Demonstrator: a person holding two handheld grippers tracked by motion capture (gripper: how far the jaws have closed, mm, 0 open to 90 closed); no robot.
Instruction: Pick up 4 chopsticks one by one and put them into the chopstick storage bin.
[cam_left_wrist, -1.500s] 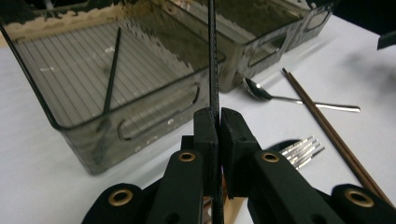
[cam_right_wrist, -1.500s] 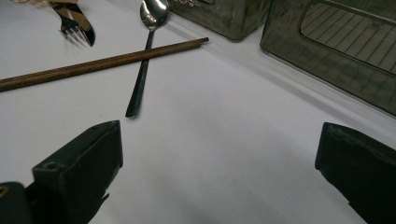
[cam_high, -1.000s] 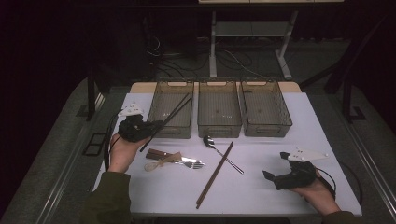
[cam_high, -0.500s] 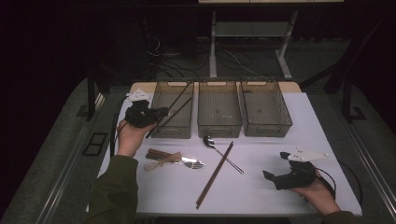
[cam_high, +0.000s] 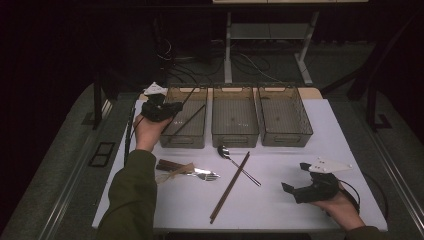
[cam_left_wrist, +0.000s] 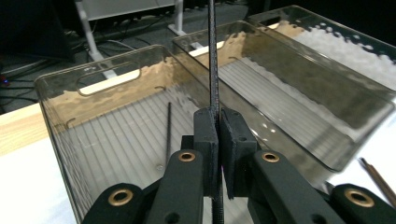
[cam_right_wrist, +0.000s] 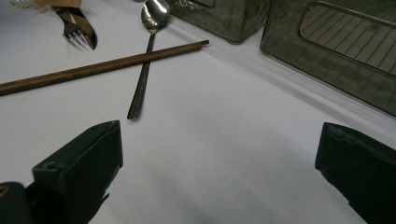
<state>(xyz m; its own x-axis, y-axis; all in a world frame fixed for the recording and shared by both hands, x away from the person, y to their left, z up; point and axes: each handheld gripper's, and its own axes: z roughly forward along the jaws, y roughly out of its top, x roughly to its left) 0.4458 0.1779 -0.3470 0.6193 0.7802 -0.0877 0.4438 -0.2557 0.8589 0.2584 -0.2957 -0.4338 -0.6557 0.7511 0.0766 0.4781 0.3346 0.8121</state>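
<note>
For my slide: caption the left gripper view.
Left gripper pinches a thin black chopstick above the smoky clear plastic bin.

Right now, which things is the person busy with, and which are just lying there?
Busy with:
- left gripper, shut on a black chopstick
- left bin, with another black chopstick already inside

Just lying there:
- middle bin and right bin
- spoon
- brown chopstick
- fork
- right gripper, open, resting on the table
</note>
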